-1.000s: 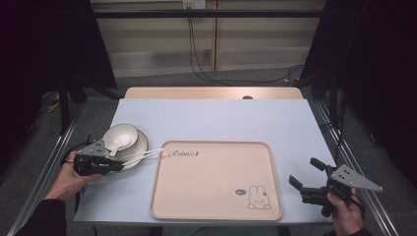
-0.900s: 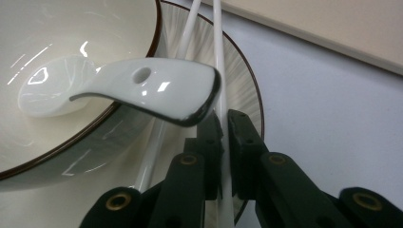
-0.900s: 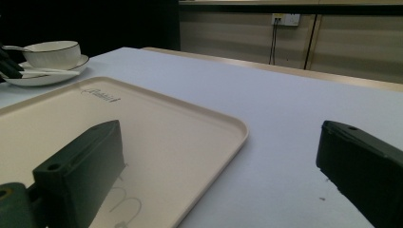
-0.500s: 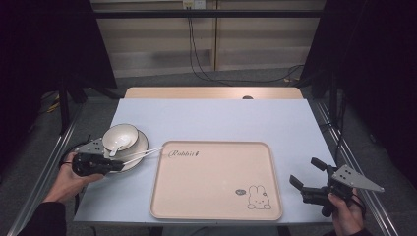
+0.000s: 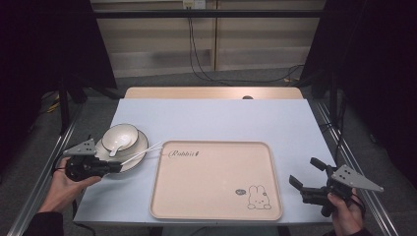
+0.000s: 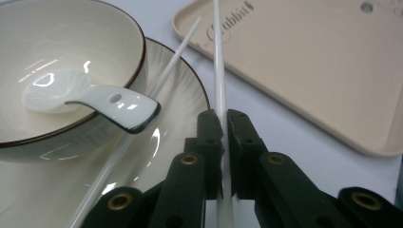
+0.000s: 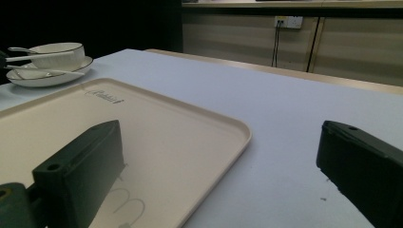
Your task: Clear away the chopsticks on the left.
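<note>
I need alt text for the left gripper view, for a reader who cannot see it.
The left gripper, black jaws shut, pinches one thin white plastic chopstick. A second white chopstick lies on the cream dark-rimmed plate beside a cream bowl holding a white ceramic spoon; a beige tray lies beyond.

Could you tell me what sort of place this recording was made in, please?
Probably a lab or test rig, not a dining room: the table stands among dark curtains, cables hang from a wall socket, and metal rails flank it.
</note>
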`<state>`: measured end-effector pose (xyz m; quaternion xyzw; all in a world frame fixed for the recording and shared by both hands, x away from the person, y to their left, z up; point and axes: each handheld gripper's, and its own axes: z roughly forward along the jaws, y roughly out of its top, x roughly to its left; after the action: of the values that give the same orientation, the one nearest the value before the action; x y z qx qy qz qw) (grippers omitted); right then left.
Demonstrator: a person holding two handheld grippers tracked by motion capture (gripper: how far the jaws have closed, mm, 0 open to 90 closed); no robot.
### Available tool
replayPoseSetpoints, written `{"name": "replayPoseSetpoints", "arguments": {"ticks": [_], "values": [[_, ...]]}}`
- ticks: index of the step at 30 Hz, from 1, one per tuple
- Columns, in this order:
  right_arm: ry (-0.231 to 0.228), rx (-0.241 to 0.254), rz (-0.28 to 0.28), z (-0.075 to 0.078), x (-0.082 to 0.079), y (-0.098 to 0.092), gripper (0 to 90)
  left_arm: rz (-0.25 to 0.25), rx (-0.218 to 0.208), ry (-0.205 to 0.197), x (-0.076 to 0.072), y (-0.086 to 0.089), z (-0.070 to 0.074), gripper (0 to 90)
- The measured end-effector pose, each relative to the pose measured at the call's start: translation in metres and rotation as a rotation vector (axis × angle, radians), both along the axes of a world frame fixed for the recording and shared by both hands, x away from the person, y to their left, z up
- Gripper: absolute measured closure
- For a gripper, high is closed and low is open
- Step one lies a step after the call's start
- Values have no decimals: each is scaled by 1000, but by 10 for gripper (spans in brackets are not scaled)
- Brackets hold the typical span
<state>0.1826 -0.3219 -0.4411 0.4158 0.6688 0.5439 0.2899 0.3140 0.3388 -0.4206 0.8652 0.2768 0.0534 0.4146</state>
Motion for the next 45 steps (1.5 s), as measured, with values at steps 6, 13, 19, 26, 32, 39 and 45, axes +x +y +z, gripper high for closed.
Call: {"name": "replayPoseSetpoints", "arguments": {"ticks": [6, 13, 19, 26, 32, 39, 45], "values": [[-2, 3, 0, 0, 0, 1, 14, 67, -26, 6, -17, -9, 6, 848], [1, 5, 15, 0, 2, 2, 13, 152, -73, -5, -37, -21, 11, 848], [-4, 1, 15, 0, 3, 2, 13, 195, -90, 43, -52, -36, 11, 848], [0, 4, 22, 0, 3, 3, 13, 237, -91, 55, -66, -55, 9, 848], [-3, 4, 22, 0, 3, 4, 13, 295, -98, 80, -77, -66, 9, 848], [0, 4, 22, 0, 3, 4, 13, 387, -124, 121, -87, -91, 11, 848], [0, 8, 24, 0, 4, 4, 13, 550, -124, 198, -71, -108, -4, 847]]}}
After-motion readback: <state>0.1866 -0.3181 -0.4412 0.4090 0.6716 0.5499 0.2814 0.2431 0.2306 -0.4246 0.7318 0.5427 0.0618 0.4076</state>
